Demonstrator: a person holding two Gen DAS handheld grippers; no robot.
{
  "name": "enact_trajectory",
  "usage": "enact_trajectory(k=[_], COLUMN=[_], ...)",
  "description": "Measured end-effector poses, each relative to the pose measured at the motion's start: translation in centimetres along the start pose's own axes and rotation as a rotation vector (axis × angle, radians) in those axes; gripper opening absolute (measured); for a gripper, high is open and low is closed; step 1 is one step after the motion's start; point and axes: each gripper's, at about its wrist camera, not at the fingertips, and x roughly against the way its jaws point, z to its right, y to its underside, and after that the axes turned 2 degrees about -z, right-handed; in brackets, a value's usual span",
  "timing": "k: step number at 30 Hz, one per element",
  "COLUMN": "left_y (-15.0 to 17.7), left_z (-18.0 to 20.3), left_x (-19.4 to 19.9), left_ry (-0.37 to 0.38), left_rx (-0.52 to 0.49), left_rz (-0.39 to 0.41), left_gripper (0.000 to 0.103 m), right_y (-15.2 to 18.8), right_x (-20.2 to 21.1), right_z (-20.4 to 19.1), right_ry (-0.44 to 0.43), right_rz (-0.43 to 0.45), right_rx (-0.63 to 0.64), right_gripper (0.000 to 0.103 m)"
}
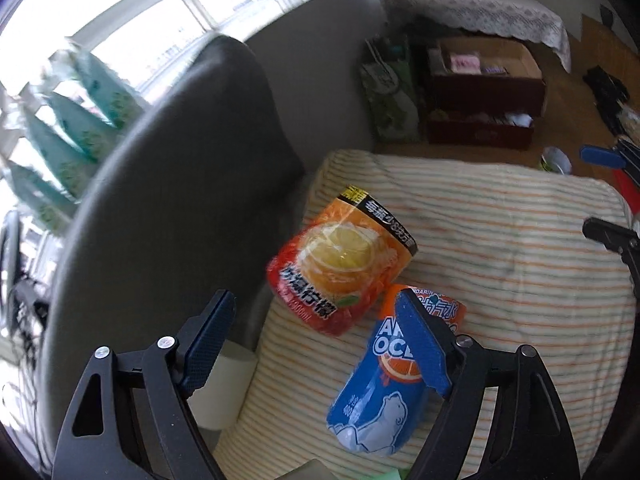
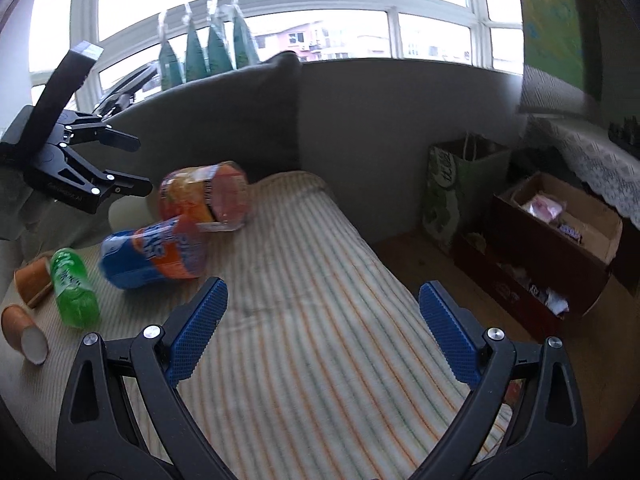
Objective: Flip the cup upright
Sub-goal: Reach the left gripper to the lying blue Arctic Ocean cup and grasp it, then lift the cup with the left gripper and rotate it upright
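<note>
Blue finger pads of the right gripper stand nearest to the lens, spread wide, with only the striped blanket between them; it holds nothing. Behind the blanket a grey cushion leans against the wall under the window. On the floor to the right are a green paper bag and an open cardboard box.

The left gripper hangs over the blanket's left part, its jaws also wide apart and empty. Its right pad covers a part of the blue and orange cup, but whether it touches the cup I cannot tell. This cup lies on its side on the blanket. Just beside it, touching, lies the orange lemon cup, also on its side. Further left a green bottle lies down, and near it two small brown paper cups lie tipped over.
</note>
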Motion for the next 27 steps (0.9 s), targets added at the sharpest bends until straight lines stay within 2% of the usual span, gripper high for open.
enact_trajectory(k=[6, 9, 12, 17, 24, 27], left_y=[0.6, 1.1, 1.6, 1.7, 2.6, 2.7], left_z=[0.0, 0.2, 0.9, 2.8, 4.8, 4.4], left_x=[-1.5, -2.4, -3.0, -4.0, -5.5, -5.7], left_ry=[0.146, 0.221, 0.267, 0.292, 0.254, 0.245], left_rx=[-0.007, 0.021, 0.027, -0.021, -0.093, -0.068], left_rz=[-0.126, -0.184, -0.215, -0.266, -0.331, -0.339], left_gripper=[0.075, 0.075, 0.075, 0.075, 0.075, 0.066], right_y=[-0.1, 0.0, 0.0, 0.0, -0.1, -0.1], right_x=[-1.1, -1.4, -1.5, -1.5, -1.0, -0.8], right_z=[0.9, 0.9, 0.9, 1.0, 1.2, 1.3], right_ry=[0.001, 0.004, 0.006, 0.009, 0.013, 0.011], right_rz=[-0.019, -0.019, -0.017, -0.014, -0.005, -0.004], right_rx=[-0.043, -0.045, -0.042, -0.050, -0.058, -0.063], right_gripper=[0.099, 0.099, 0.099, 0.099, 0.099, 0.099])
